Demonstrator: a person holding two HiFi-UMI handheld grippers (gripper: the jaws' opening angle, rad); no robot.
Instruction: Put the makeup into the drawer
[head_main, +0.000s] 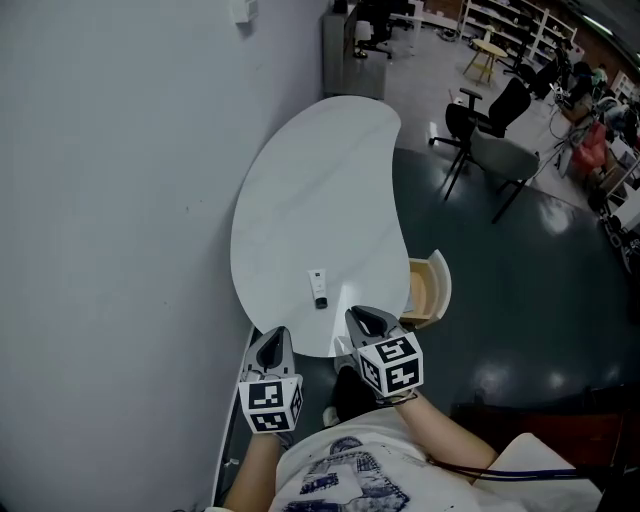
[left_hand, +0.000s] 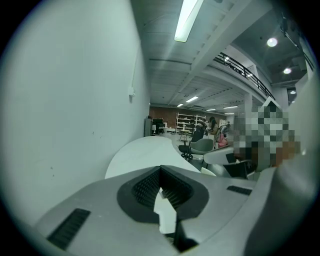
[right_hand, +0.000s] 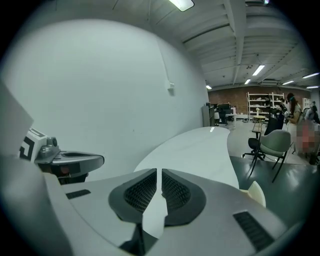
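Makeup tube (head_main: 318, 288) lies near the white table's (head_main: 300, 190) front edge, at eleven o'clock from our right gripper (head_main: 370, 320). Its jaws are closed and empty, like the left gripper's (head_main: 272, 340). We should spread them before reaching. The open drawer (head_main: 428, 290) sits at the tube's three o'clock.

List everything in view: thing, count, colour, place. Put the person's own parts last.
table: one, white, curved, against the wall
makeup tube: one, white with a dark cap, lying on the table's near end
drawer: one, pale wood inside, pulled open at the table's right edge
office chairs: at least two, black and grey, on the dark floor beyond the table
wall: one, pale grey, left
left tool: one, grey, shut, empty, near the table's near edge
right tool: one, grey, shut, empty, at the table's near edge
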